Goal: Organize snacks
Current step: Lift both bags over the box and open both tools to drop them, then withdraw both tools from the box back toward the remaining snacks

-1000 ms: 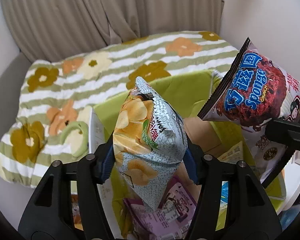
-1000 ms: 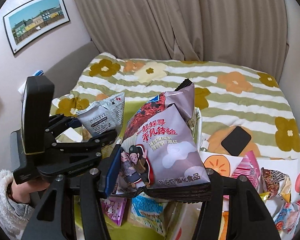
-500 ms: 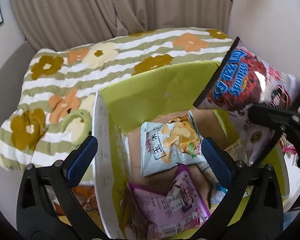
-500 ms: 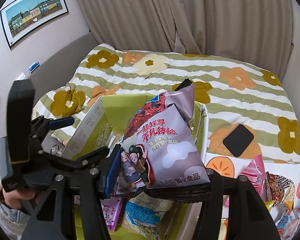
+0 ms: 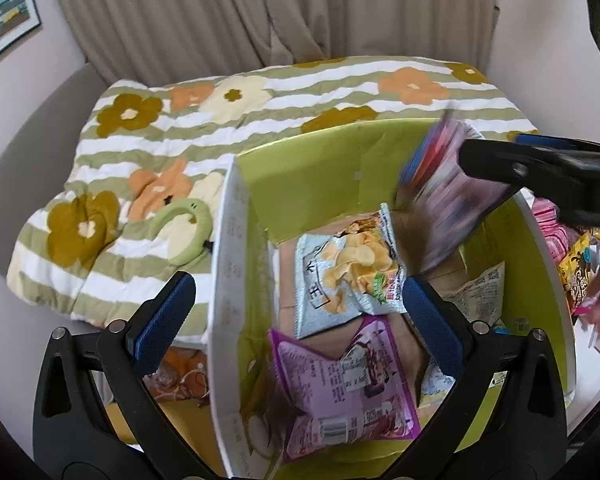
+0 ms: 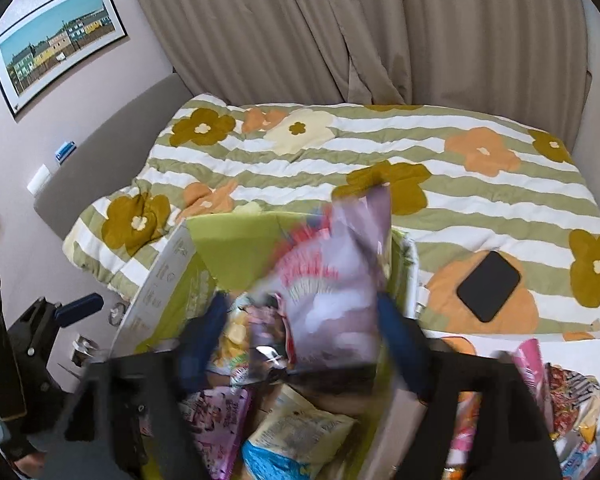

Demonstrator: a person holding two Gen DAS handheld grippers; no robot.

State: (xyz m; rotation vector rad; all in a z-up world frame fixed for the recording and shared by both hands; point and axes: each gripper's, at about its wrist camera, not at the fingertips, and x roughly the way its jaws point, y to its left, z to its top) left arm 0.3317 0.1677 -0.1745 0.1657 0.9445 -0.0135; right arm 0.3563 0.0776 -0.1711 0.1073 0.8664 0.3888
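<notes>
A cardboard box with a lime-green lining stands on the bed. My left gripper hangs open over it, nothing between its pads. Below it a silver-blue potato chip bag lies flat on the box floor, next to a purple snack bag. My right gripper is over the box and its jaws are opening. The purple Sponge bag sits blurred between the spread pads, free of them. In the left wrist view that Sponge bag is a streak under a right-gripper finger.
A striped, flowered quilt covers the bed behind the box. A black phone lies on it to the right. Several loose snack packs lie at the right. A green ring-shaped toy rests left of the box.
The left gripper opened and the chip bag dropped flat into the box. The right jaws, shut on the Sponge bag until half a second ago, have now spread and the bag is blurred.
</notes>
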